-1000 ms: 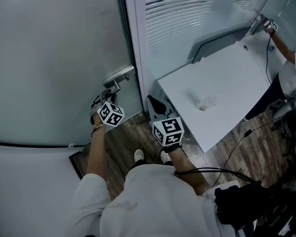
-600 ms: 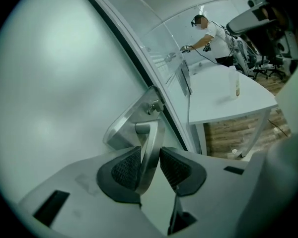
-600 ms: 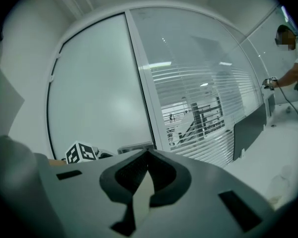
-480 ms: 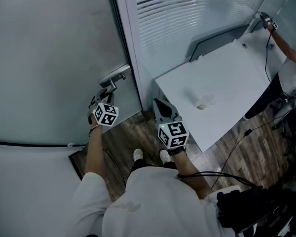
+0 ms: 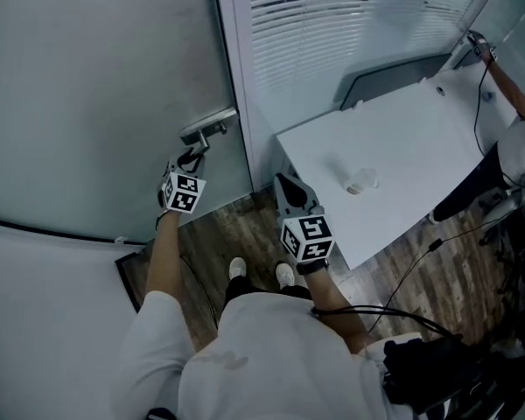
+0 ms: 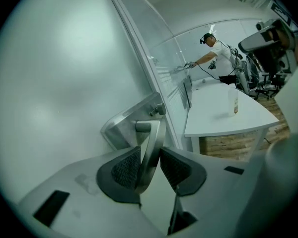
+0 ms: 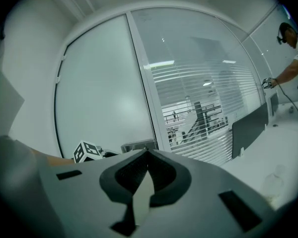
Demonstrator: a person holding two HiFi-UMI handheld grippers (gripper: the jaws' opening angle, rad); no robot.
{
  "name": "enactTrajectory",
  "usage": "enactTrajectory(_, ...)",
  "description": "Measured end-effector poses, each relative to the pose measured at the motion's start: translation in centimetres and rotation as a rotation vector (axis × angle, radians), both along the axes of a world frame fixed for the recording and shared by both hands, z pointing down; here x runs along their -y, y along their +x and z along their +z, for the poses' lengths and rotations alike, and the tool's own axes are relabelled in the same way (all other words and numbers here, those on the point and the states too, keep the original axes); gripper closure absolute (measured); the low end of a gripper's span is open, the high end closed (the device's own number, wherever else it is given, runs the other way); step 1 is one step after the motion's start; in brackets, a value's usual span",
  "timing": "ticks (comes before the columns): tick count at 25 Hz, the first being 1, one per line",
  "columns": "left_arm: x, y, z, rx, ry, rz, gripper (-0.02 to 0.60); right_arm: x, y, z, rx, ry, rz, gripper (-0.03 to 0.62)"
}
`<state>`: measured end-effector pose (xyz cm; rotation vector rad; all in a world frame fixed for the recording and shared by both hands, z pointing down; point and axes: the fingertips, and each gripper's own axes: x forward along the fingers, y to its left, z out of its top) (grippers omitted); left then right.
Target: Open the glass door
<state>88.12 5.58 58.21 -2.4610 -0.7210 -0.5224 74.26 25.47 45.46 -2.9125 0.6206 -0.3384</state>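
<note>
Handle [image 6: 154, 133], a flat brushed-steel lever on the frosted door [image 5: 96, 94], runs up-frame, tipped slightly right; left claw [image 6: 150, 157], jaws just widening, clamps it; right claw [image 7: 148, 155] closed, empty.

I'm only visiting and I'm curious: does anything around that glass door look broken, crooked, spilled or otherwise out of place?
Nothing stands out. The door handle looks whole and sits on its metal plate. The glass door shows no cracks or smears. The bottle stands upright on the white table, with nothing spilled around it.
</note>
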Motion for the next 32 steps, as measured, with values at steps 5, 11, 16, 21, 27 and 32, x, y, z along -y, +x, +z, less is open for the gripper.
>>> enactTrajectory(5,-0.4,-2.0,-0.1,0.010,0.051,0.003,0.482,0.2,-1.5,-0.5,-0.014,0.010,-0.038,0.592)
enactTrajectory(11,-0.6,-4.8,-1.9,0.046,0.180,0.052,0.482,0.2,-3.1,-2.1,-0.024,0.027,-0.104,0.592)
enactTrajectory(16,-1.1,-6.9,-1.5,0.061,0.282,0.056,0.480,-0.1,-4.3,-1.5,-0.029,0.031,-0.155,0.592)
enactTrajectory(21,-1.5,-9.1,-1.1,0.077,0.377,0.039,0.479,-0.7,-5.4,-1.2,-0.028,0.041,-0.200,0.592)
enactTrajectory(27,-1.7,-11.5,-0.8,0.087,0.460,0.054,0.479,-1.4,-6.1,-1.5,-0.039,0.052,-0.224,0.592)
enactTrajectory(32,-1.9,-13.7,-0.8,0.102,0.514,0.059,0.479,-1.4,-6.2,-2.1,-0.049,0.070,-0.219,0.592)
